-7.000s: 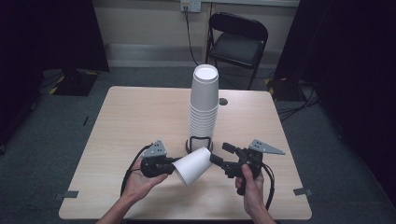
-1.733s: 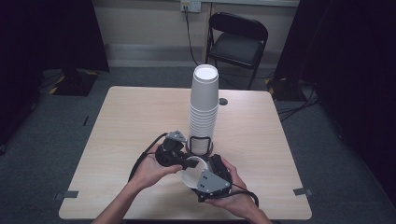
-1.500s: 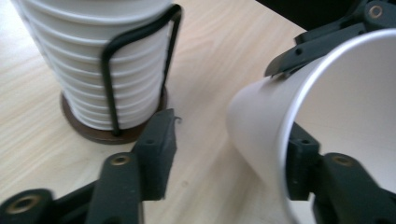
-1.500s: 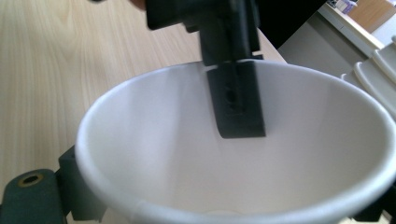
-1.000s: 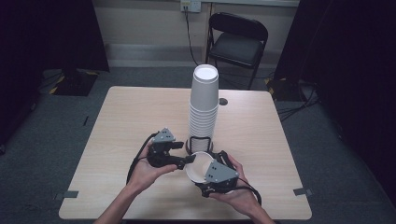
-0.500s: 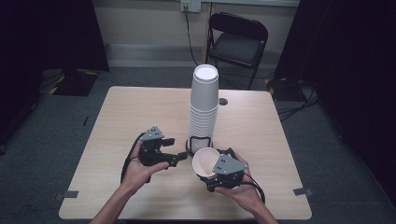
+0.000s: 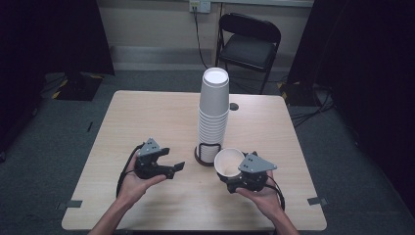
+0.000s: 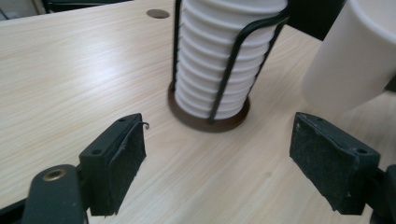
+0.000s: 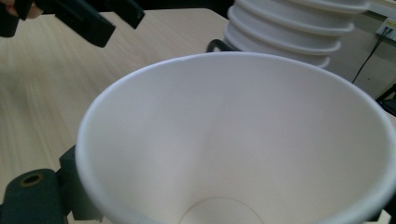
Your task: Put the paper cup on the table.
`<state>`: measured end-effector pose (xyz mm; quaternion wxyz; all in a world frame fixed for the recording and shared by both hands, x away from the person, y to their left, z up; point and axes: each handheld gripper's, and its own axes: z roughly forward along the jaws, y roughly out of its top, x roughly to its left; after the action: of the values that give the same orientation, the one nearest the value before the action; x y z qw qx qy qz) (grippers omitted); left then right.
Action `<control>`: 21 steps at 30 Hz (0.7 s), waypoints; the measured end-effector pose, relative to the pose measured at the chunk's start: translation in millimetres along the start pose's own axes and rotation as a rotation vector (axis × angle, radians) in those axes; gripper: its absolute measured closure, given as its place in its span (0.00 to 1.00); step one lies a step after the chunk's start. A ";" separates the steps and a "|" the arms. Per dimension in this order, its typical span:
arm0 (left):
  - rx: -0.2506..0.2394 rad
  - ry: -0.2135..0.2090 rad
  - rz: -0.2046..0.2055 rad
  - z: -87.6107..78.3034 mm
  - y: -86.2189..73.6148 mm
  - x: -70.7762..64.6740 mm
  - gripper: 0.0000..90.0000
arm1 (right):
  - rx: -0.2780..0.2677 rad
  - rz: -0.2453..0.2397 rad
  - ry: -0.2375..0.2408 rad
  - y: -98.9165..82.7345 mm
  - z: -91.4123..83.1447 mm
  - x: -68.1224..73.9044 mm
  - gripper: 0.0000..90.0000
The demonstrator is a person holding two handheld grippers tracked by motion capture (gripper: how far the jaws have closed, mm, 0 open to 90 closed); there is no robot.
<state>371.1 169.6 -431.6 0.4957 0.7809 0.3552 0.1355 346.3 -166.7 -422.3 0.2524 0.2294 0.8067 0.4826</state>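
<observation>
A tall stack of white paper cups [image 7: 214,115] stands in a black wire holder [image 7: 205,152] at the table's middle. My right gripper [image 7: 231,175] is shut on a single white cup [image 7: 229,162], held upright with its mouth up, just right of the holder. In the right gripper view this cup [image 9: 243,140] hides the jaws almost wholly. My left gripper [image 7: 175,168] is open and holds nothing, left of the holder. In the left gripper view its pads [image 8: 119,163] stand wide apart and face the stack [image 8: 224,60], with the held cup [image 8: 355,56] at the right.
The wooden table [image 7: 147,117] has a small round hole [image 7: 234,106] behind the stack. A black folding chair [image 7: 249,44] stands beyond the far edge. Dark curtains hang on both sides.
The left gripper has let go of the cup and drawn away to the left. The right gripper has turned the cup upright and carried it right, beside the holder.
</observation>
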 end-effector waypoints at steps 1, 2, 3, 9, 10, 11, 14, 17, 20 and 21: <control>0.002 0.005 0.002 -1.2 -1.8 1.3 0.20 | -0.006 0.012 -0.007 -0.5 -1.0 -3.0 0.12; 0.003 0.014 0.007 -2.8 -3.2 2.5 0.19 | -0.012 0.028 -0.011 -0.9 -1.8 -6.0 0.12; 0.005 0.013 0.004 -4.3 -4.5 3.3 0.19 | -0.013 0.038 -0.017 -1.3 -2.5 -9.0 0.12; 0.040 0.033 0.027 -19.3 -18.8 8.8 0.19 | -0.028 0.093 -0.061 -1.2 -8.4 -27.1 0.12; 0.034 0.044 0.020 -21.3 -20.8 10.1 0.19 | -0.032 0.108 -0.067 -1.4 -9.4 -30.3 0.12; 0.028 0.047 0.010 -22.5 -22.3 10.5 0.19 | -0.036 0.114 -0.074 -1.8 -9.9 -33.9 0.12; 0.014 0.051 0.012 -24.8 -25.2 12.3 0.19 | -0.032 0.139 -0.102 -3.1 -9.7 -44.8 0.12; 0.003 0.058 -0.013 -24.7 -28.8 13.6 0.18 | -0.032 0.162 -0.133 -3.4 -8.2 -57.4 0.12; 0.007 0.065 -0.016 -21.8 -31.7 13.3 0.18 | -0.045 0.195 -0.160 -3.9 -5.0 -70.0 0.12; 0.009 0.060 -0.018 -20.6 -32.6 12.3 0.18 | -0.049 0.207 -0.166 -4.1 -3.5 -73.7 0.11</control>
<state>354.6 200.3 -452.0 0.4823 0.7756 0.3775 0.1528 400.1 -216.0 -410.9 0.2727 0.3444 0.7429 0.5051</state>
